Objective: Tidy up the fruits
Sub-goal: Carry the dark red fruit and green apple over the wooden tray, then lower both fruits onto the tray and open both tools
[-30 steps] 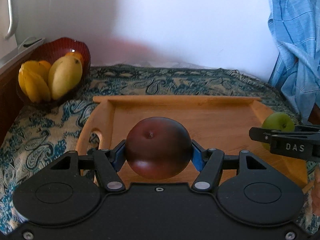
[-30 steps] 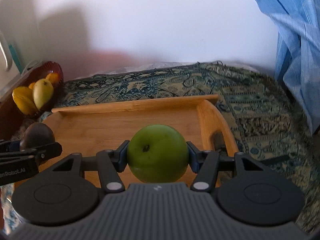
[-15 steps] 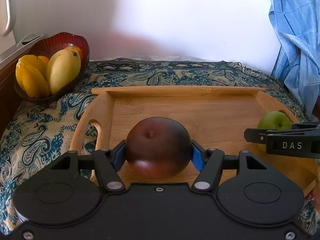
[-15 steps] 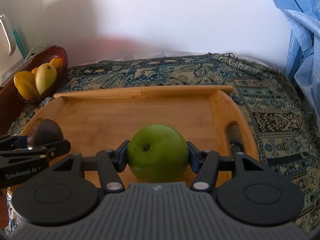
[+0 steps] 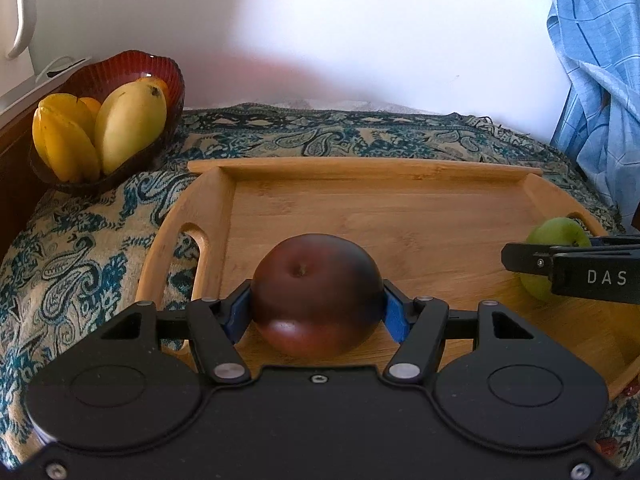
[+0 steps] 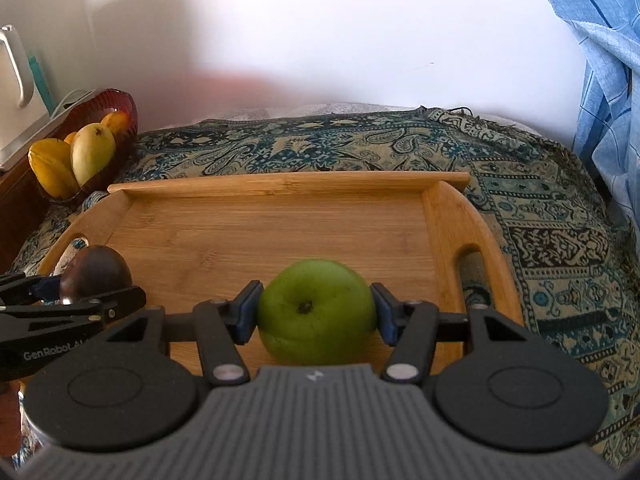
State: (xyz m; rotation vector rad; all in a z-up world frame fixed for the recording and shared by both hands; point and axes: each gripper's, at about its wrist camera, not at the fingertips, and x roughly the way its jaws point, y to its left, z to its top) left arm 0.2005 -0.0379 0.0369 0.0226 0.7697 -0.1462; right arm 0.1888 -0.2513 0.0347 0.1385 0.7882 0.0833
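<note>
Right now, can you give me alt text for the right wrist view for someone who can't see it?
The right gripper holds a round green apple between its blue-padded fingers, over a wooden tray with cut-out handles. At left, the left gripper holds a dark red apple; a dark red bowl of yellow fruit sits behind.

Tray (image 5: 400, 216) lies on cloth-covered surface (image 5: 80, 248); fruit bowl (image 5: 120, 80) far left; two apples over tray's near part.

Probably a home — paisley cloth (image 6: 520, 184), red fruit bowl (image 5: 120, 68), blue garment (image 5: 596, 80) hanging nearby.
</note>
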